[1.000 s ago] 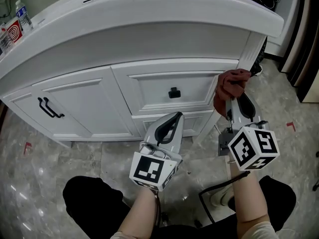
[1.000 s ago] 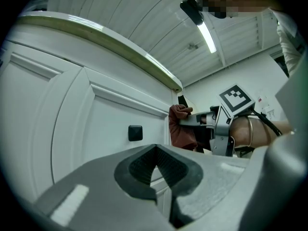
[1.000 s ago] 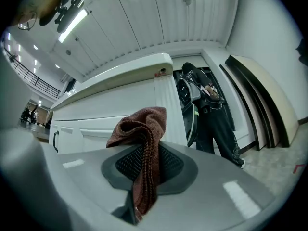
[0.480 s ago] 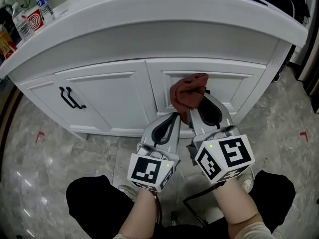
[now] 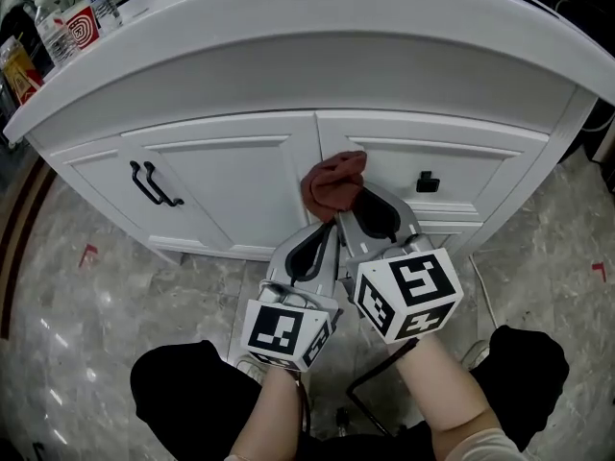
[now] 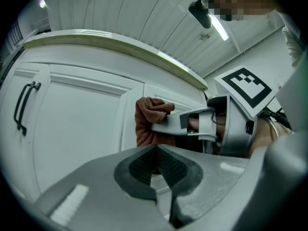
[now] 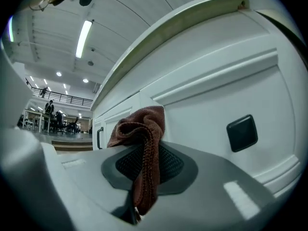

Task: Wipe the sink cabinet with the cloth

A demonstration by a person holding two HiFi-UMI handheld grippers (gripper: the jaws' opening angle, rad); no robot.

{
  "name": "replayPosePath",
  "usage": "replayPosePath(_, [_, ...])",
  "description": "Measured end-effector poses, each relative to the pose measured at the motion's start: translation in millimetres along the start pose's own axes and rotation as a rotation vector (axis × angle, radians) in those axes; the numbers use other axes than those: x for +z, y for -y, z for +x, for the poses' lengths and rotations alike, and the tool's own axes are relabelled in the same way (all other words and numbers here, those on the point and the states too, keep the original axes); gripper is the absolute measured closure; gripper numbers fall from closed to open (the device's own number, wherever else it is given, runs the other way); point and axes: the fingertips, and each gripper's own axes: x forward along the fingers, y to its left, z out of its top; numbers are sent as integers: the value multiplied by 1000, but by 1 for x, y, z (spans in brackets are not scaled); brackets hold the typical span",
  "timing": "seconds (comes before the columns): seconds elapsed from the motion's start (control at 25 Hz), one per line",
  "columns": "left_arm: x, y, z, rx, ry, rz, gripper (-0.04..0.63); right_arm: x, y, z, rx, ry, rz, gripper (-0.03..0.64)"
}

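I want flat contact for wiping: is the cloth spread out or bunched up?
Bunched. The reddish-brown cloth sits as a crumpled wad clamped in the right gripper's jaws, against the white cabinet front.

One cloth [image 5: 332,184] — two grippers [image 5: 325,230] [image 5: 350,209]

Cloth [image 5: 332,182] at the sink cabinet [image 5: 231,176] front, door handles [image 5: 154,184] to its left, drawer knob [image 5: 428,181] to its right.
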Motion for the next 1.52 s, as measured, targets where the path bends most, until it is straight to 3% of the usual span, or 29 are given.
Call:
replayPosePath(0.48, [-7, 29, 20, -72, 6, -9, 595, 0, 47, -25, -135, 7, -15, 528])
replayPosePath(0.56, [-7, 30, 21, -75, 3, -15, 595, -1, 51, -29, -143, 13, 40, 529])
replayPosePath(0.72, [-8, 38, 24, -93, 3, -21, 595, -8, 68, -43, -171, 23, 251, 529])
replayPosePath(0.84, [-9, 46, 27, -112, 2, -20, 595, -8, 73, -49, -169, 10, 277, 529])
replayPosePath(1.52, [-3, 66, 37, -145, 21, -37, 595, 21, 94, -89, -274, 42, 64, 529])
